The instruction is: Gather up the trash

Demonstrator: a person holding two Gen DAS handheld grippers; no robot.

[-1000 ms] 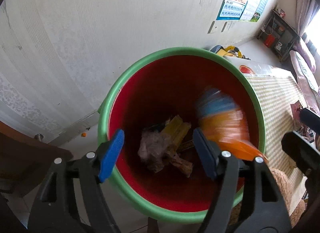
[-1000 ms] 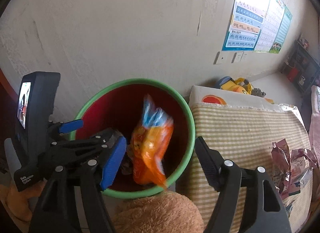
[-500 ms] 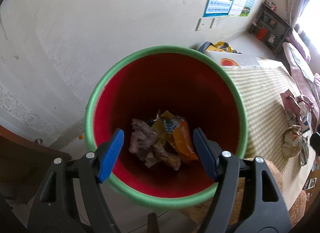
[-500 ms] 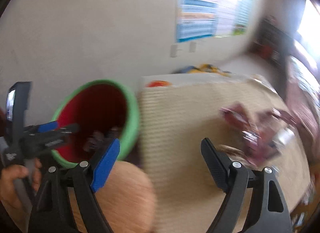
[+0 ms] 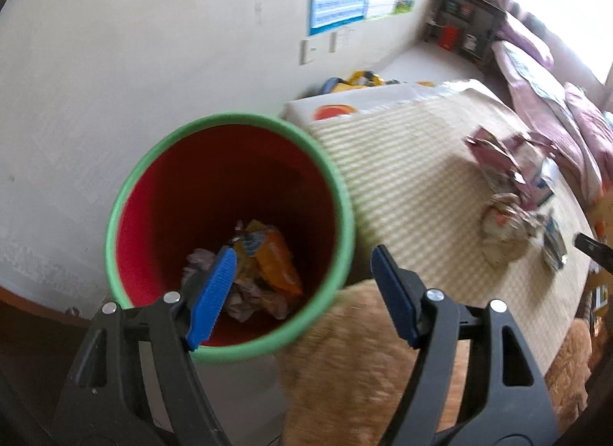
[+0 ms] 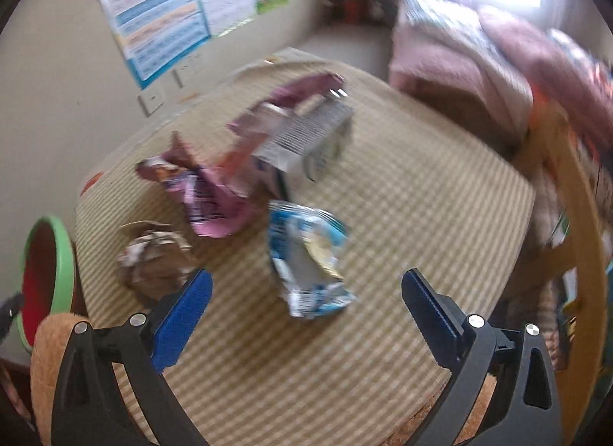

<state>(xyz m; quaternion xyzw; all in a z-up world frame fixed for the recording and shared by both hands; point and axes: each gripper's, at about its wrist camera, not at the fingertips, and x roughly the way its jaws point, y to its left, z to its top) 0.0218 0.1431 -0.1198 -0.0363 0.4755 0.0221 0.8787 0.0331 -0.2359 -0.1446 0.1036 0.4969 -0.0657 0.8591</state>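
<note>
Between the right gripper (image 6: 306, 298) fingers now there's nothing but striped table mat (image 6: 421, 216), jaws spread wide and empty. A second ago that same gripper was hanging over the bin with the orange snack bag dropping out of it, so it's let go and swung back over the table. Just ahead of the fingertips sits the blue and white wrapper (image 6: 306, 258), which looks like the next pick to me. Past it, near one another, are a purple crumpled wrapper (image 6: 207, 193), a grey-and-white carton (image 6: 306, 131) and a brownish paper wad (image 6: 153, 258) off to the left.

Left gripper (image 5: 302, 289) is released too, holding nothing, and it has drifted off centre: half a second ago it was framing the bin's inside, now its left finger is over the bin and its right finger is outside the rim. The bin (image 5: 337, 181), green rim, red inside, stands beside the table by the wall. The orange snack bag (image 5: 276, 262) is lying at the bottom on the other crumpled scraps (image 5: 249, 296).

So one more piece is binned and at least four are left on the table. View is pretty motion-blurred, so small bits could be hiding
</note>
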